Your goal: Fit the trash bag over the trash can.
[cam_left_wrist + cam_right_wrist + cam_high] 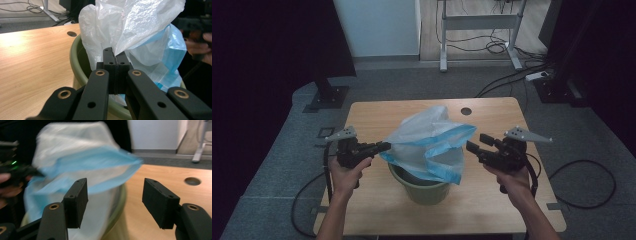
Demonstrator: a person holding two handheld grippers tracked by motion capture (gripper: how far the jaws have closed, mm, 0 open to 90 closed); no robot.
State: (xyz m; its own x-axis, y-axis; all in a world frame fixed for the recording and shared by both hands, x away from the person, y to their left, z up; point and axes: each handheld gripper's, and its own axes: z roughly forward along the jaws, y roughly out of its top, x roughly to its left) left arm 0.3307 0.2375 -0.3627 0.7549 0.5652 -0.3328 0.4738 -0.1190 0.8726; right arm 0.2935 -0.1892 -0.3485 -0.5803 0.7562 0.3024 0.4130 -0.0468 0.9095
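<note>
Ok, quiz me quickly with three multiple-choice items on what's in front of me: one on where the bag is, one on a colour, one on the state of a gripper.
1. Where does the plastic bag sit?
A. flat on the floor
B. in and above the green bin
C. folded on the far table corner

2. What colour is the band along the bag's mouth?
A. blue
B. red
C. yellow

3. How does the right gripper stand?
A. clamped on the bin's rim
B. shut on the bag
C. open, nothing between its pads

Answers: 1 B, the high view shows the bag rising out of the bin on the table. 2 A, a blue edge runs across the white film. 3 C, the right gripper view shows a wide gap between the jaws, while the left gripper pinches the bag.
</note>
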